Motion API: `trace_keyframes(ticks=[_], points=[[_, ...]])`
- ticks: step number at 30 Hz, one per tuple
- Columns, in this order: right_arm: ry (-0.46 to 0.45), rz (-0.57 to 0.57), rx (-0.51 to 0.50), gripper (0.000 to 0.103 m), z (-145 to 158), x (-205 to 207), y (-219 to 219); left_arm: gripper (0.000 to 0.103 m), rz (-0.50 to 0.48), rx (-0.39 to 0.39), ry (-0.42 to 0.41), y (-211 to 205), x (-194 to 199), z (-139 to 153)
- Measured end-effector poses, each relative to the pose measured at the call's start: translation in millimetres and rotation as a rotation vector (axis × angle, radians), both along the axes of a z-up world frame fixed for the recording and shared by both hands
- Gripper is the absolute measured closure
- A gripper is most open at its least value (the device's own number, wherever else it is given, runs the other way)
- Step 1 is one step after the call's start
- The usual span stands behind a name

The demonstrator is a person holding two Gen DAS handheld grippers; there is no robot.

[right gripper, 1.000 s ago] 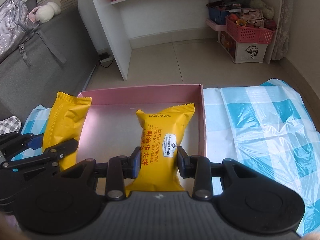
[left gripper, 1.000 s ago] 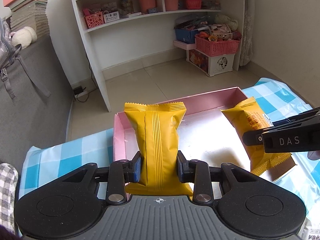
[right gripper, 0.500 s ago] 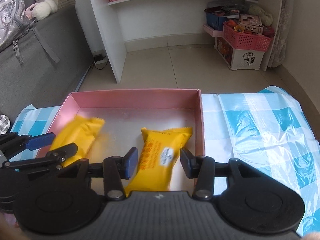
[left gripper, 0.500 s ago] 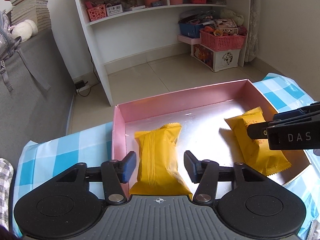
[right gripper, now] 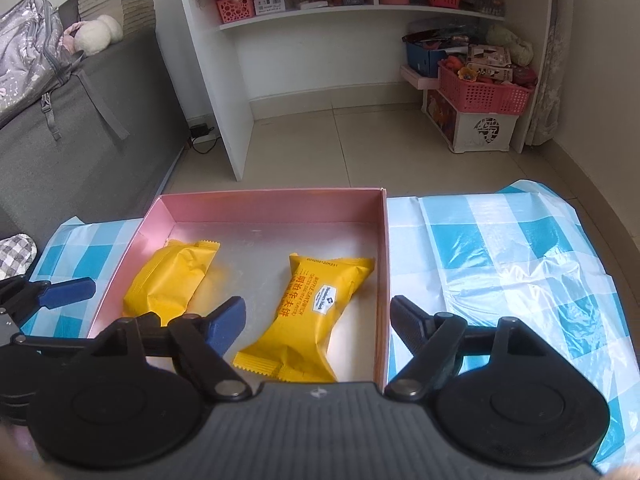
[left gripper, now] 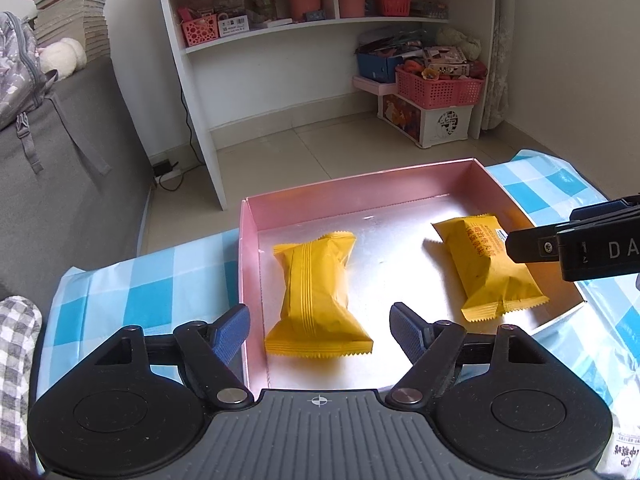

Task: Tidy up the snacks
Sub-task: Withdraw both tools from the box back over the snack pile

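Observation:
A pink box (left gripper: 360, 192) with a shiny floor sits on a blue-checked cloth; it also shows in the right wrist view (right gripper: 264, 202). Two yellow snack packs lie flat in it. One pack (left gripper: 316, 296) lies at the box's left, seam side up, in front of my left gripper (left gripper: 318, 330), which is open and empty. The other pack (left gripper: 486, 264) lies at the right, printed side up; in the right wrist view (right gripper: 316, 312) it lies between the open fingers of my right gripper (right gripper: 316, 320). The left pack (right gripper: 172, 280) shows there too.
The blue-checked cloth (right gripper: 500, 264) covers the table on both sides of the box. A white snack bag's corner (left gripper: 624, 452) lies at the lower right. Beyond the table are a white shelf unit (left gripper: 280, 40), a pink basket (left gripper: 440, 88) and a grey sofa (left gripper: 60, 160).
Both grippers held a yellow pack upright over the box, then opened. The packs now lie flat on the box floor, and both grippers have drawn back and opened wider.

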State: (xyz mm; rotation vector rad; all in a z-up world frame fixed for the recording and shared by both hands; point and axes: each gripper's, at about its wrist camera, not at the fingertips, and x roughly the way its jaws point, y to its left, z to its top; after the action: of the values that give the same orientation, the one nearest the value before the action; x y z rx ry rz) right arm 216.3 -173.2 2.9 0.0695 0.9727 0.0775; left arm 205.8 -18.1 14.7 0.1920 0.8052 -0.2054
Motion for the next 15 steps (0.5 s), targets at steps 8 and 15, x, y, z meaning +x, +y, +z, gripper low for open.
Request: trace_keyframes(ticks=[8, 15], points=[[-0.004, 0.015, 0.015, 0.015, 12, -30, -1, 0.018, 0.007, -0.017, 0.001, 10, -34, 9], [0.008, 0.016, 0.028, 0.010, 13, -56, -2, 0.012, -0.004, -0.001, 0.011, 14, -66, 11]])
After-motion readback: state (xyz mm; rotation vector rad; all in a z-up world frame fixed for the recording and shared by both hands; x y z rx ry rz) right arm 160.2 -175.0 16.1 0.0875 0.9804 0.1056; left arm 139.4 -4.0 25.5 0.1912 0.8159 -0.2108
